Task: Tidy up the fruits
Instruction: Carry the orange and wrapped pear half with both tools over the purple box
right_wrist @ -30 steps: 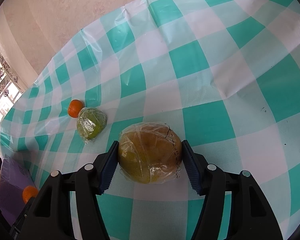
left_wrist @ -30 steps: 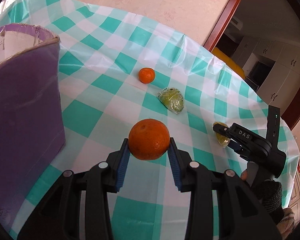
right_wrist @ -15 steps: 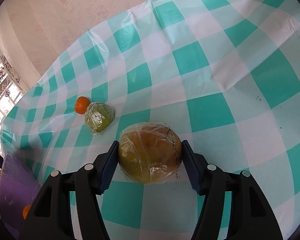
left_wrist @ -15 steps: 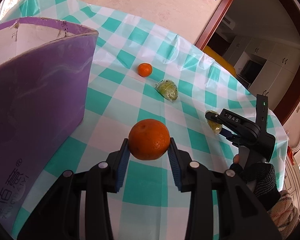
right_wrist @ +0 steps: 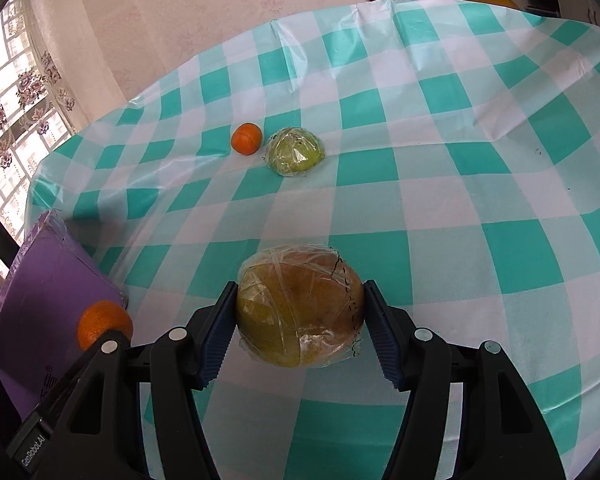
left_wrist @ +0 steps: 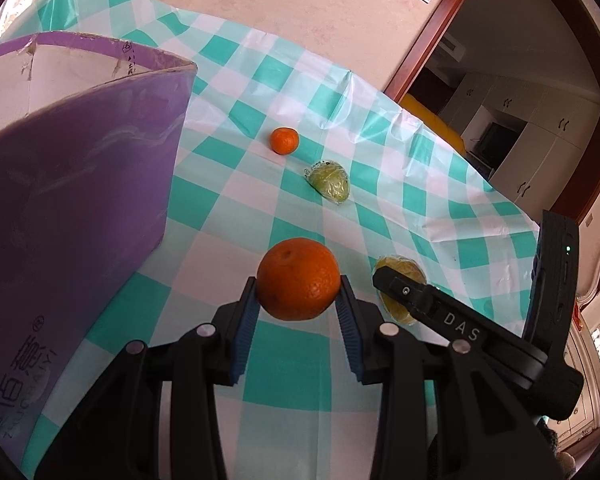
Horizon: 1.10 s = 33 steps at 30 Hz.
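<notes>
My left gripper (left_wrist: 298,308) is shut on a large orange (left_wrist: 299,279) and holds it above the checked tablecloth, just right of the purple box (left_wrist: 72,208). My right gripper (right_wrist: 300,320) is shut on a plastic-wrapped yellow-brown pear (right_wrist: 300,304) and holds it above the cloth. In the left wrist view the right gripper (left_wrist: 388,280) with its pear (left_wrist: 400,268) sits close to the right of the orange. In the right wrist view the orange (right_wrist: 104,322) shows at lower left against the box (right_wrist: 48,292).
A small orange (left_wrist: 284,141) and a wrapped green fruit (left_wrist: 329,181) lie on the cloth farther back; they also show in the right wrist view, the small orange (right_wrist: 246,139) beside the green fruit (right_wrist: 296,152). The box is open-topped. A doorway (left_wrist: 500,92) is beyond the table.
Both grippers have come closer together with their fruits still held. The purple box has grown larger on the left of the left wrist view; the right gripper now sits beside the orange.
</notes>
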### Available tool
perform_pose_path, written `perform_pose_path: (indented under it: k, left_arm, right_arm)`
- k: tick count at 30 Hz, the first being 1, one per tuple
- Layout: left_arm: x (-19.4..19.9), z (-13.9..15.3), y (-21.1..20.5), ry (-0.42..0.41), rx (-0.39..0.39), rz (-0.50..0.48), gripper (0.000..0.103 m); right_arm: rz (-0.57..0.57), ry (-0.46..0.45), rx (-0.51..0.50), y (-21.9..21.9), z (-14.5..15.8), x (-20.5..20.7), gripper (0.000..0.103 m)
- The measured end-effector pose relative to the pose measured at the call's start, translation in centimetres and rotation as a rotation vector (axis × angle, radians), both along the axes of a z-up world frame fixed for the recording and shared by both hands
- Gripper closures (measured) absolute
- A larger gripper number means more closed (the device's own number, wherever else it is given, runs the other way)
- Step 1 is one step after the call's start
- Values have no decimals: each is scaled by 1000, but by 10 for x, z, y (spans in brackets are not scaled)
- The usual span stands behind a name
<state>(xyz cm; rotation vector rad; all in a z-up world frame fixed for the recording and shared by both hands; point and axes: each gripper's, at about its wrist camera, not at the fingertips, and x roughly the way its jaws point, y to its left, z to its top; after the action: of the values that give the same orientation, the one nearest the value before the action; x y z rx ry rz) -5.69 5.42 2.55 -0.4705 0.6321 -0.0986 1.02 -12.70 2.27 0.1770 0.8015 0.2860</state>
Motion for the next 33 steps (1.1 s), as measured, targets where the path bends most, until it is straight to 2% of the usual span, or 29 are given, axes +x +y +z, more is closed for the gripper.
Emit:
perform_pose_path:
  k: [8, 13, 18, 24, 28, 33]
  left_arm:
    - [-19, 9, -1, -56, 36, 20, 64]
    - [-42, 27, -11, -123, 112, 4, 64]
    - [-74, 60, -21, -247, 217, 7, 64]
    - [-115, 94, -12, -360, 281, 43, 64]
    - [-139, 113, 7, -386, 307, 90, 64]
    - [-164, 126, 37, -389, 338, 165, 64]
  right_arm:
    - [28, -10, 13, 0, 1, -36, 43]
    - [33, -39, 63, -9, 5, -52, 43]
    - [41, -60, 141, -19, 11, -64, 43]
    - [89, -157, 216, -11, 42, -87, 43]
    - [143, -224, 228, 5, 67, -103, 43]
    - [226, -262, 207, 36, 84, -118, 43]
